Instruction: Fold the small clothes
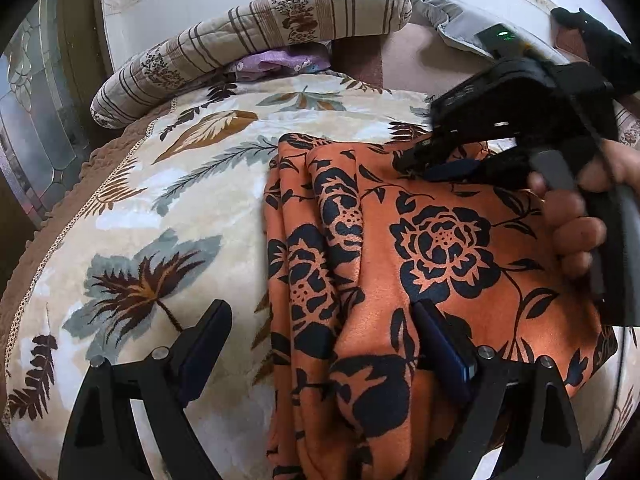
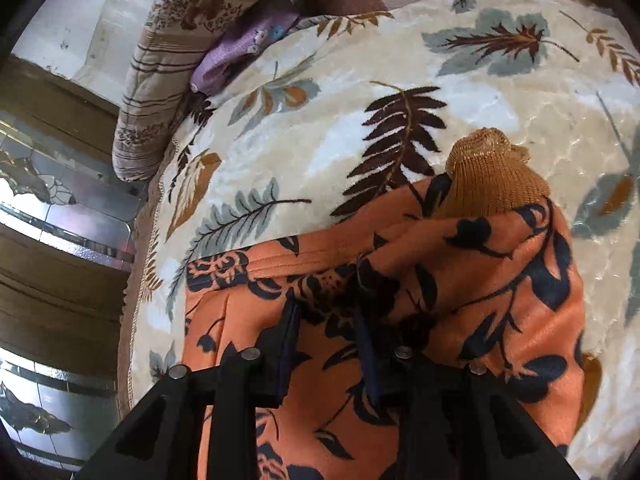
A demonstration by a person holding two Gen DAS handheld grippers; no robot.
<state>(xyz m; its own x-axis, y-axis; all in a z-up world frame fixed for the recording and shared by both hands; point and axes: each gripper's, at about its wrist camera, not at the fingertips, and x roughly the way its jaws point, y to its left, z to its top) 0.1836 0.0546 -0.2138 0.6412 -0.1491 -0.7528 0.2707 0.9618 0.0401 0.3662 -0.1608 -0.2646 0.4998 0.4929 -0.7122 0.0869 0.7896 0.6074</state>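
Orange cloth (image 1: 440,248) with black roses lies on the leaf-print blanket (image 1: 160,200); the left gripper (image 1: 320,332) stands spread wide, 1 finger on the cloth, the other over blanket, gripping nothing; the right gripper (image 2: 328,320) stands narrowly apart, a bunched fold at its right finger, though whether it pinches I cannot tell; a mustard ribbed cuff (image 2: 492,184) pokes out beyond; bare blanket stretches left to the striped pillow (image 1: 248,36).

No text, label, brand, number or sign can be read in either view. The fabrics carry only flower, leaf and stripe patterns, and the black parts of the rig show no legible marking.
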